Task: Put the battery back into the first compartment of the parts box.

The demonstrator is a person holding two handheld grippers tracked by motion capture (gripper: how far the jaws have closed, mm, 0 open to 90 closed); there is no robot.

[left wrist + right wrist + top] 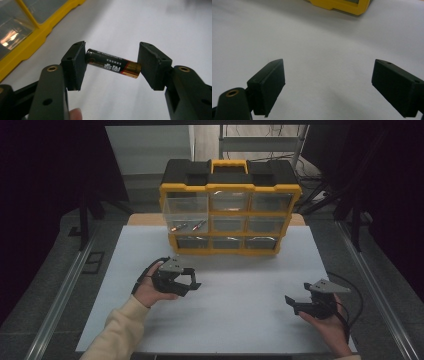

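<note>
My left gripper (pixel 112 65) is shut on a black and gold battery (pixel 113 63), held lengthwise with one end against each pad, lifted above the white mat. From above, the left gripper (pixel 192 279) hovers left of centre in front of the yellow organiser (pixel 230 207). The organiser's top-left clear drawer (pixel 185 215) is pulled out and holds two small batteries (pixel 188 226). My right gripper (pixel 292 303) rests low at the right of the mat; its own view shows the right gripper (pixel 328 85) open with nothing between the pads.
The white mat (pixel 240 290) covers the table. The yellow and black organiser with several clear drawers stands at the back centre; its lower edge (pixel 339 5) appears ahead of the right gripper. Metal rails (pixel 65 290) run along both sides. Cables (pixel 350 290) trail from the right gripper.
</note>
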